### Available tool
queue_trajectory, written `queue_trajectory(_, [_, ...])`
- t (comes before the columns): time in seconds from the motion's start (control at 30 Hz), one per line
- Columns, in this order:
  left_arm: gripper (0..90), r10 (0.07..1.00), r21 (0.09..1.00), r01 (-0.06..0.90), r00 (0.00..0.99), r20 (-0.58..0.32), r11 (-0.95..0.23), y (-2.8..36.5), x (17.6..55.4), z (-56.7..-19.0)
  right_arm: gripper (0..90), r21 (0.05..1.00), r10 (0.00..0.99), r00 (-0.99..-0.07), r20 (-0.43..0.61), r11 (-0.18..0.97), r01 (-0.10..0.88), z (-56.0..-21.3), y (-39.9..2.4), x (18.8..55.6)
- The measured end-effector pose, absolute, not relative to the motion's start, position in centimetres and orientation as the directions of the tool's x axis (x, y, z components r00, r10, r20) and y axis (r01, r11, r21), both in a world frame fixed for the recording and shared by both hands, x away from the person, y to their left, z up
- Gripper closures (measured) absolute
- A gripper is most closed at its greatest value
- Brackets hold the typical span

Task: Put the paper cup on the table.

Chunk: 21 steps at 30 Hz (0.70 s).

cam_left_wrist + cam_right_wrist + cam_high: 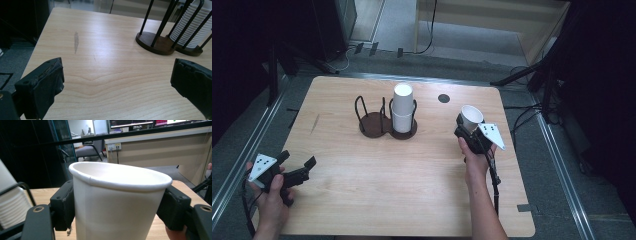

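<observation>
Right gripper (468, 125), centre-right of the high view: its two black jaws pinch a single white paper cup (117, 202) by opposite sides of the wall, just below the rolled rim. The cup is held mouth-up and slightly tilted, clear of the table (412, 200); a grip this high on the wall probably leaves the base free for setting down or for nesting into another cup. The person's right hand (474, 160) wraps the handle from below.

Left gripper (294, 167), lower left of the high view: jaws spread wide with nothing between them, hovering low over bare wood near the table's left edge. It appears to be idle, kept out of the working area.

Upper centre of the high view: a dark two-ring wire cup holder (387, 117). Its right ring contains a stack of nested white cups (402, 107), kept upright by the wire posts; its left ring is empty. The held cup lies to the right of the holder, near but apart.
</observation>
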<state>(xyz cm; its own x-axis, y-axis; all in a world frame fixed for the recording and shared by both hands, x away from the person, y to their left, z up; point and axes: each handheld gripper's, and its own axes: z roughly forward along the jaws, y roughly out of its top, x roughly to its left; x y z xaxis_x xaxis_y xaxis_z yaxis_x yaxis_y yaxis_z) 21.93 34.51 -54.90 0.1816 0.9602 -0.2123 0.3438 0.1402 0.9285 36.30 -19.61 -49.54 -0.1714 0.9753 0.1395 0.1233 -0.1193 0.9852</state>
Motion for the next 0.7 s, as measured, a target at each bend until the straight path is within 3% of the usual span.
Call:
queue_trajectory(0.37, [0.0,0.962,0.932,0.35,0.206,-0.18,0.099,34.0,22.2,-55.2,27.6,0.989,0.984,-0.166,0.066,-0.043,0.14,-51.7,-19.7,39.2])
queue_trajectory(0.57, [0.0,0.945,0.922,0.351,0.211,-0.249,0.165,34.7,22.2,-55.3,27.0,0.987,0.989,-0.135,0.061,-0.04,0.156,-52.6,-19.6,40.2])
queue_trajectory(0.7, [0.0,0.944,0.924,0.349,0.219,-0.245,0.159,34.6,22.2,-55.3,27.0,0.994,0.996,-0.092,0.005,0.005,0.113,-53.1,-19.6,40.9])
